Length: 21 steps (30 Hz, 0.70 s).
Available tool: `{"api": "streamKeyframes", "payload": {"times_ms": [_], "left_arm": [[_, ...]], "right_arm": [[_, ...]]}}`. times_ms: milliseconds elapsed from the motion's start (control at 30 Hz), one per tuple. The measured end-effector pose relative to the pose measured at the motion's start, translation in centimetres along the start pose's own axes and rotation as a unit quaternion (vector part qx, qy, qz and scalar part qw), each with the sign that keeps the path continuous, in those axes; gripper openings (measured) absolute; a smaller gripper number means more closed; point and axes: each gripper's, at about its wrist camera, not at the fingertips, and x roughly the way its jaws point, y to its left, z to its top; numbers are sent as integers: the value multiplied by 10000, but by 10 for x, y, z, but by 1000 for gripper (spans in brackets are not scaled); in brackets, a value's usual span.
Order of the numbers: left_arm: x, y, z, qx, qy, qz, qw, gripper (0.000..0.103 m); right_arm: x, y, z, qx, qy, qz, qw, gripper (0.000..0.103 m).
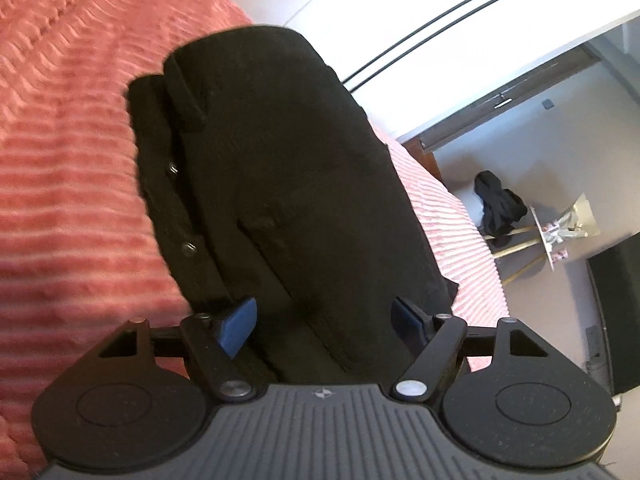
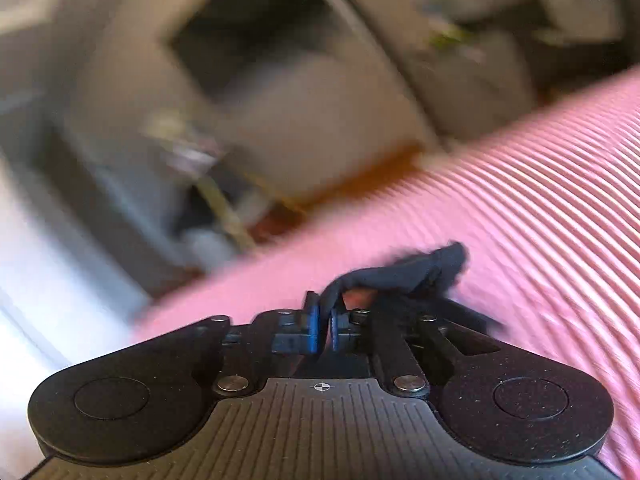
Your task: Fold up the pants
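Observation:
Black pants (image 1: 280, 160) lie folded lengthwise on the pink ribbed bedspread (image 1: 60, 168), with two metal buttons showing along their left edge. My left gripper (image 1: 324, 320) hovers over the near end of the pants. Its blue pads (image 1: 236, 326) stand wide apart and do not press on the cloth. In the blurred right wrist view, a dark fold of the pants (image 2: 400, 272) rises off the bedspread (image 2: 520, 200) and runs down between the blue pads. My right gripper (image 2: 325, 326) has its jaws nearly together, pinching that fold.
The bed's edge runs close to the right of the pants. Beyond it on the floor stands a small stand (image 1: 552, 236) with a black garment (image 1: 500, 204) draped on it. A white wardrobe front (image 1: 400, 0) rises behind the bed.

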Motion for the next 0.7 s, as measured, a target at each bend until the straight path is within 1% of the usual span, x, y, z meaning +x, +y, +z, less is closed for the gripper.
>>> {"api": "streamKeyframes", "payload": {"times_ms": [33,67,100,200,267,333,367,433,500,600,633,667,700], "left_arm": [[-3,2,3,1,-15,35,10000,74],[-7,5,6,-3,-45,55,10000,75],[-10,9,9,-9,-96,77,9999,75],[-20,22,23,-94,-300,182,9993,77],[-19,30,31,-212,-322,157,9991,77],[-17,35,36,-322,-241,-17,9992,77],[-14,37,38,-337,-178,-89,9992,77],[-9,40,38,-400,-118,-76,9991,77],[-2,43,38,-464,-98,-147,9988,76],[4,53,39,-660,-145,-172,9976,62],[3,56,37,-723,-137,-165,9972,50],[4,60,38,-811,-113,-183,9965,41],[3,64,38,-920,-83,-255,9954,37]], "right_arm": [[7,-10,-3,115,199,-446,9987,35],[10,-23,-7,277,279,-753,9964,35],[7,-34,-11,406,216,-968,9942,35],[-7,-45,-18,440,3,-1307,9904,38],[-20,-39,-18,389,-195,-1283,9908,38],[-35,-27,-17,276,-393,-1088,9929,38],[-39,-19,-17,191,-477,-906,9946,39],[-48,1,-20,18,-568,-524,9970,44],[-53,30,-26,-259,-536,-107,9982,47],[-55,73,-41,-694,-266,561,9957,49],[-54,89,-49,-859,-136,776,9932,49],[-53,104,-59,-1049,6,978,9897,49],[-52,118,-67,-1220,120,1124,9861,48]]}}
